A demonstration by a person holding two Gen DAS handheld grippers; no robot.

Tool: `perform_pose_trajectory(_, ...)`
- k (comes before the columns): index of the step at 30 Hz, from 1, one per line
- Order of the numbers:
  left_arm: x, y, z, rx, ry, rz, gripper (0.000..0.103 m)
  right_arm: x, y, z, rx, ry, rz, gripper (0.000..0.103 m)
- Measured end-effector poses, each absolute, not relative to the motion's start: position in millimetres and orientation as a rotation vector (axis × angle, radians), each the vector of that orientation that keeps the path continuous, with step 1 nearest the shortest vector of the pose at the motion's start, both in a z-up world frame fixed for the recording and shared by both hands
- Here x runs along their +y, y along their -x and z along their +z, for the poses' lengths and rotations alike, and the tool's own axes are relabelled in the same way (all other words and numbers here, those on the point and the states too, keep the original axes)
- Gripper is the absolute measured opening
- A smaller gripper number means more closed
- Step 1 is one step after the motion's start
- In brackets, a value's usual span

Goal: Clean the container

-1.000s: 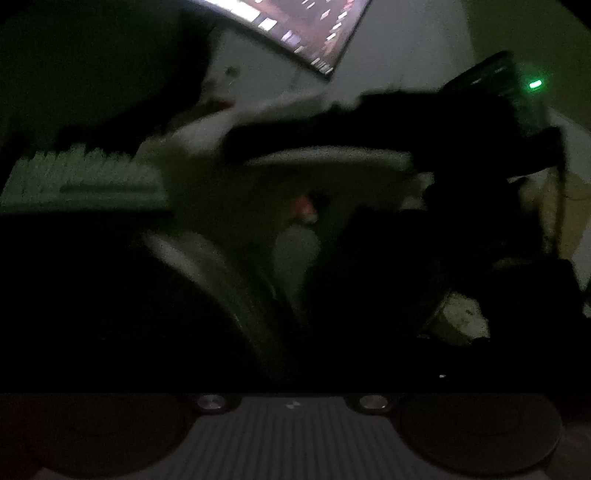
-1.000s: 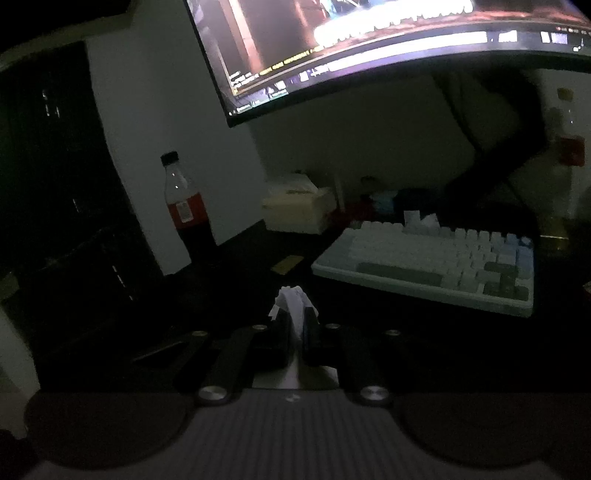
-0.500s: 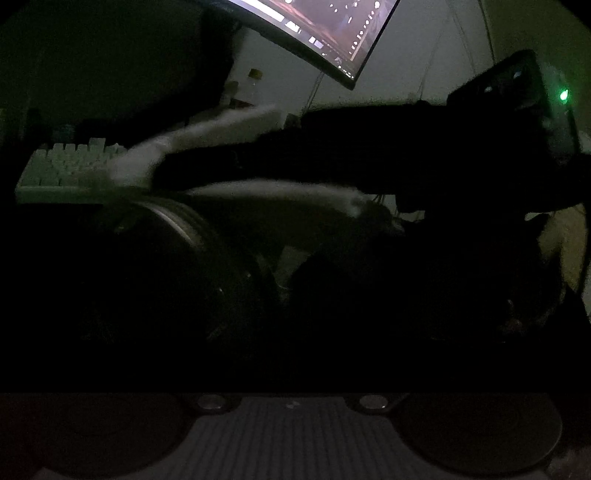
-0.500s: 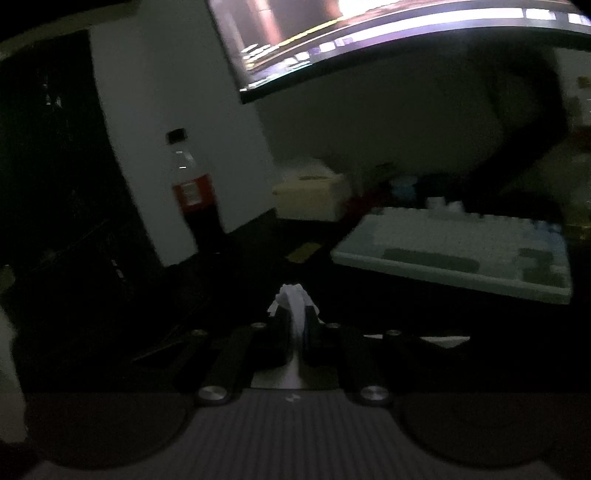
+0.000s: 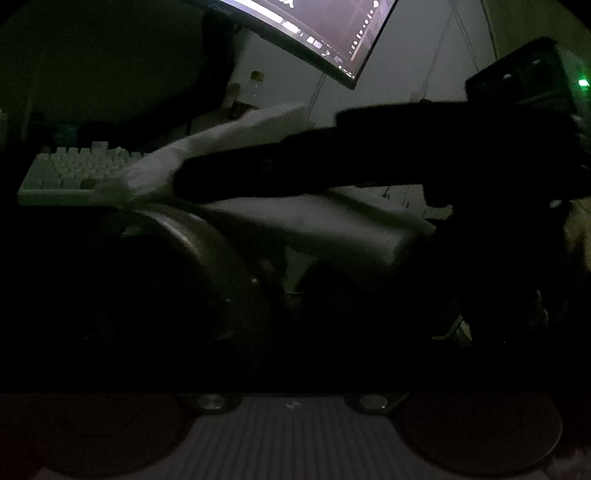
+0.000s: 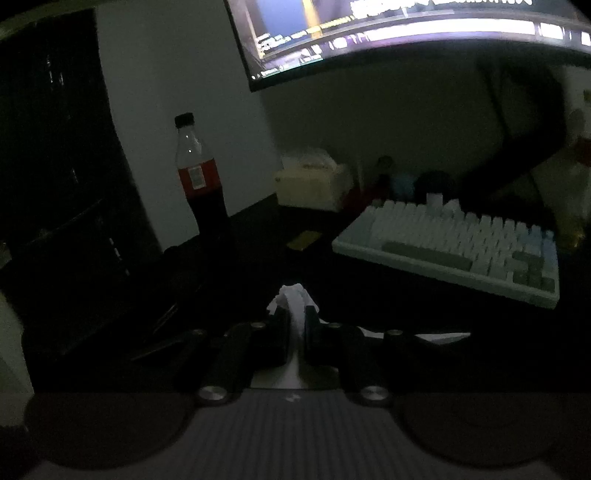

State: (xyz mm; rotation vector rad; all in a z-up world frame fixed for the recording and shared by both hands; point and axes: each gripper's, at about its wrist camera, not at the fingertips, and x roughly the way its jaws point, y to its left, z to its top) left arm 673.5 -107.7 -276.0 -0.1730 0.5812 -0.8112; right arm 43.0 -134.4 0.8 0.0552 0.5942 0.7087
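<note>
The scene is very dark. In the left wrist view a round metal container (image 5: 214, 240) sits low and left of centre, with only its curved rim catching light. My left gripper (image 5: 295, 332) has its fingers lost in the dark; they stand wide apart and no pad shows on the container. My right gripper (image 5: 177, 181) reaches in from the right, just above the container's rim. It is shut on a crumpled white tissue (image 5: 155, 177). In the right wrist view the tissue (image 6: 291, 295) sticks up between the right gripper's (image 6: 297, 314) closed fingers. The container is hidden in that view.
A pale keyboard (image 6: 461, 243) lies at the right on the dark desk, under a lit curved monitor (image 6: 406, 29). A cola bottle (image 6: 203, 192) stands at the left by a white wall. A cream tissue box (image 6: 310, 184) sits at the back.
In the left wrist view the right gripper and its tissue have slid left over the container, toward the keyboard. The container's rim now sits higher in the picture.
</note>
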Motion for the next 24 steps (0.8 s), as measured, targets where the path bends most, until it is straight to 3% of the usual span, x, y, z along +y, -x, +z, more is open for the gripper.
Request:
perform_pose_trajectory(6,-106.0,-666.8,-275.7,0.591,0.187,-0.799,0.103,-148.9,-73.0,9.1,0.733,-0.038,0.574,0.011)
perform_pose_trajectory(16,-116.9,-650.5,-275.8,0.567,0.105,-0.765,0.103,-118.4,-52.9,15.6,0.699,-0.026,0.702,0.016)
perform_pose_trajectory(17,-115.5,-649.7,-275.5,0.569,0.112,-0.767,0.103,-119.9,-53.5,14.9,0.7,-0.033,0.701,0.019)
perform_pose_trajectory(19,-113.3,-648.1,-275.0,0.573,0.126,-0.772,0.103,-123.3,-54.2,15.7,0.706,-0.041,0.699,0.036)
perform_pose_trajectory(21,-114.3,-647.7,-274.8,0.575,0.129,-0.77,0.103,-127.2,-55.3,18.3,0.725,-0.057,0.731,0.076)
perform_pose_trajectory(24,-116.7,-641.6,-274.0,0.571,0.117,-0.76,0.103,-135.2,-56.7,23.3,0.739,-0.101,0.785,0.082)
